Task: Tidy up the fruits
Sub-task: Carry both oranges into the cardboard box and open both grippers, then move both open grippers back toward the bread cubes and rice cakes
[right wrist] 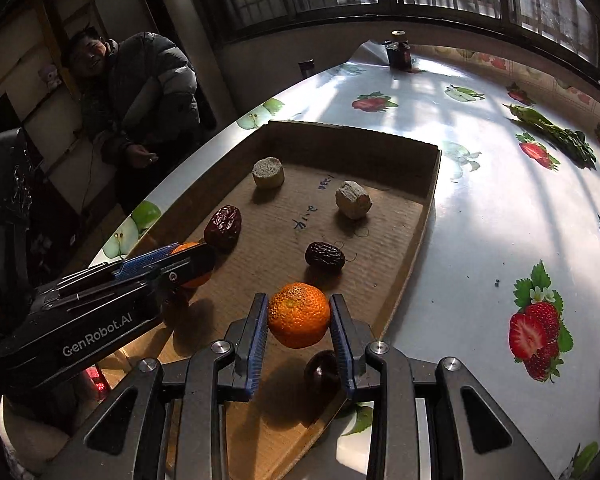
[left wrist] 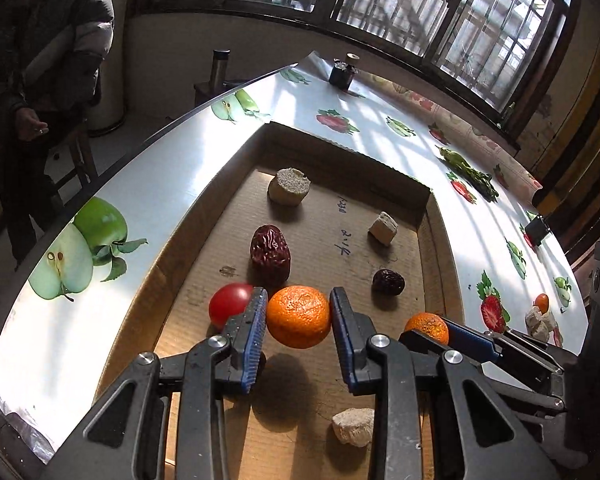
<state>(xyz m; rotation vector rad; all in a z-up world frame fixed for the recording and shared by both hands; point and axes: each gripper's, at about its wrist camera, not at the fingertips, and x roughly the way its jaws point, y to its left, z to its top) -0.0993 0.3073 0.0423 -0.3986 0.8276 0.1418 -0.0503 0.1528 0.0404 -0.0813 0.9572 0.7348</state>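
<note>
In the lower centre, our left gripper (left wrist: 299,316) clamps one orange (left wrist: 299,317) above the cardboard tray (left wrist: 236,216). Our right gripper (right wrist: 299,316) clamps another orange (right wrist: 299,315) the same way. Behind, a big red date (left wrist: 270,254) lies beside what is probably a tomato (left wrist: 230,304).

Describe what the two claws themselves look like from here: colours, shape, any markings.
Both match: the left claw and right claw have black plastic link arms with triangular cut-outs, silver round pivot bolts, and fingers faced with blue ribbed pads. Seen from the right wrist camera, the left claw's black body carries white "GenRobot.AI" lettering. No cables or sleeves are visible.
</note>
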